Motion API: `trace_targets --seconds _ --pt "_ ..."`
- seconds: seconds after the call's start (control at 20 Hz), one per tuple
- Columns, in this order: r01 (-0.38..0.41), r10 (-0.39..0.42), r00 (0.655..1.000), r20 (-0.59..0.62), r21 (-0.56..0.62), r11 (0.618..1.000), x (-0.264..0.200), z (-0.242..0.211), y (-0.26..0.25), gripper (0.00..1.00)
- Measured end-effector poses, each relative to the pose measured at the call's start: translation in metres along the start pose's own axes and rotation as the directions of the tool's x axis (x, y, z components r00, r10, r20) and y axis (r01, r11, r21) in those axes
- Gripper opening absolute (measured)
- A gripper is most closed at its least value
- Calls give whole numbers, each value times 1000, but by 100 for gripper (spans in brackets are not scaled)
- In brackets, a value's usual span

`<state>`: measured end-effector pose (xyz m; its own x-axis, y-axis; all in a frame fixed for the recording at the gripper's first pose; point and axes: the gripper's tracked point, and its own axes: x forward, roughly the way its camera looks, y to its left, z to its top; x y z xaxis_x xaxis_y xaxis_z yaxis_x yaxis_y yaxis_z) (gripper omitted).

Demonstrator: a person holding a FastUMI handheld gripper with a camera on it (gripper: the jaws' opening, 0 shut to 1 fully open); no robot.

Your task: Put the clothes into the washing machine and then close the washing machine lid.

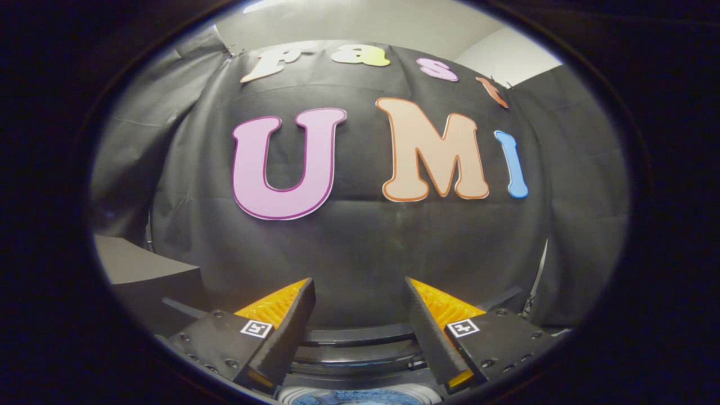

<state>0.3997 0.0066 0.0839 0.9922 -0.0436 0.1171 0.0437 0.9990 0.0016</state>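
Clothes, seen as a patch of blue fabric (360,397) with a mottled weave, lie low down between the two fingers and nearer than their tips, inside what looks like the pale round rim of the washing machine tub (292,395); so little of the cloth is in sight that its kind and number cannot be told. Just above that rim, and also between the fingers, runs the dark, glossy, curved lid of the washing machine (360,337), stacked in bands that cross from one finger to the other; whether it stands raised or lies flat cannot be told from here. The gripper (360,284) points level at the booth's black cloth wall (360,247), its jaws spread wide with a clear gap between them, and they have hold of nothing; neither finger touches the fabric or the lid. Each finger carries a small square black-and-white marker (256,328) on its flat body. Beyond the left finger, against the wall, stands a grey box-like block (146,275) with a lighter top face. The cloth wall hangs in soft folds behind everything, with a pale room wall (365,22) above it.
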Motion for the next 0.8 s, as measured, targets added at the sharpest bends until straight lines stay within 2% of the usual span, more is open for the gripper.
trace_targets --seconds 0.8 --pt "16 -16 1000 16 6 1000 -30 -6 -4 97"
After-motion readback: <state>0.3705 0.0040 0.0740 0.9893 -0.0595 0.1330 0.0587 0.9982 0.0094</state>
